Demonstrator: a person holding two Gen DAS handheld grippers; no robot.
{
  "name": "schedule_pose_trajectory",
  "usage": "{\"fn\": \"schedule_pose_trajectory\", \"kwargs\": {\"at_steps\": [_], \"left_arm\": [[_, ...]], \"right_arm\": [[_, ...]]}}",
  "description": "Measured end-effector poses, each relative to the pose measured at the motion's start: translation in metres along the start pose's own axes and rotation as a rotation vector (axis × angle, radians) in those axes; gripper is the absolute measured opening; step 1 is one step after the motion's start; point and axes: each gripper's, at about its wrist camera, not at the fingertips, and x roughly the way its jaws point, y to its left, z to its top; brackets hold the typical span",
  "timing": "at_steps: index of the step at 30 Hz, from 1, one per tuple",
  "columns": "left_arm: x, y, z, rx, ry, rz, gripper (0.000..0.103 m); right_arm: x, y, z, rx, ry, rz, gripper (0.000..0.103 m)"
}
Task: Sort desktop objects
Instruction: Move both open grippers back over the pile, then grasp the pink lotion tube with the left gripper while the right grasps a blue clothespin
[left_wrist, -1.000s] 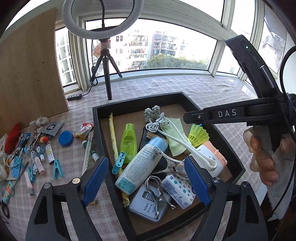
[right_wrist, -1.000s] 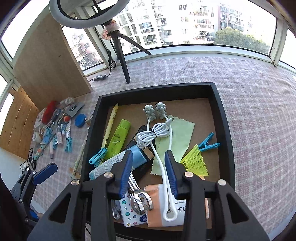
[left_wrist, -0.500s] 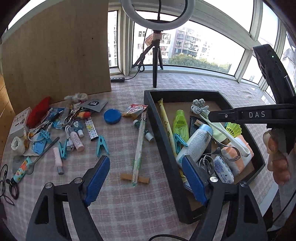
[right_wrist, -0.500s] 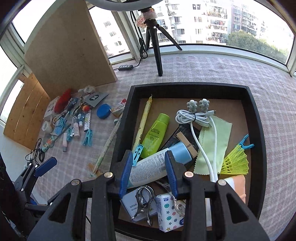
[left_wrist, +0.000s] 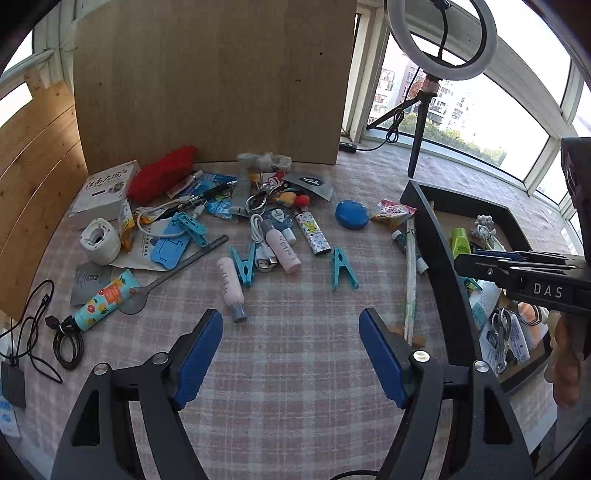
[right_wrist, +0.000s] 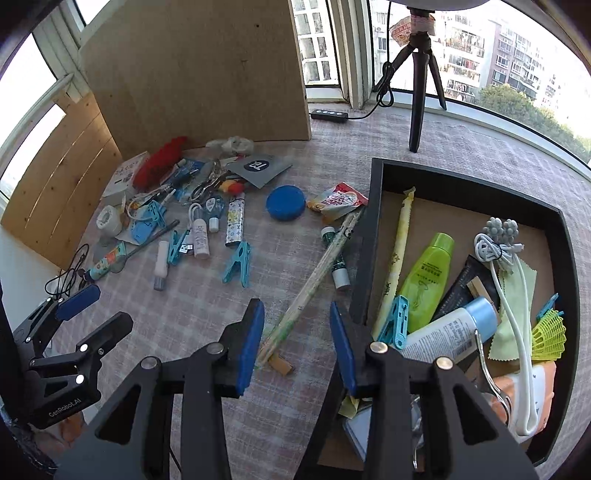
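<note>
Sorting is sitting partway done, judging by how things are lying around the black tray (right_wrist: 373, 236). Nearest you, both grippers are hanging empty over bare checked cloth on the tray's left side: your left gripper (left_wrist: 291, 354) is standing wide, its jaws having just been closing a little with nothing between them, and your right gripper (right_wrist: 297, 343) is holding half open just beside the tray's near-left corner, above the lower end of the wrapped chopsticks (right_wrist: 314, 273). Inside the tray, a green bottle (right_wrist: 428, 277), a white bottle with a blue cap (right_wrist: 450, 328), a white cable (right_wrist: 498, 251) and a yellow shuttlecock (right_wrist: 550, 332) are already lying together. Left of the tray, much is still waiting: two blue clothes pegs (left_wrist: 343, 264), a pink bottle (left_wrist: 231, 286), a blue round lid (left_wrist: 352, 215). Farther from the tray, a denser heap with a red piece (left_wrist: 162, 177) and a white box (left_wrist: 105, 192) is lying against the board, so you are looking at many more trips.
</note>
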Motion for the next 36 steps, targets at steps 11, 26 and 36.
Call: {"fn": "schedule_pose_trajectory", "kwargs": {"at_steps": [11, 26, 36], "left_arm": [[0.029, 0.041, -0.004, -0.079, 0.060, -0.016, 0.074], [0.103, 0.046, 0.002, -0.117, 0.166, 0.057, 0.069], [0.122, 0.056, 0.013, -0.114, 0.187, 0.119, 0.034]], "right_arm": [[0.045, 0.050, 0.009, -0.033, 0.049, -0.008, 0.037], [0.123, 0.068, 0.032, -0.062, 0.141, -0.078, 0.043], [0.144, 0.072, 0.043, -0.132, 0.152, -0.119, 0.042]]}}
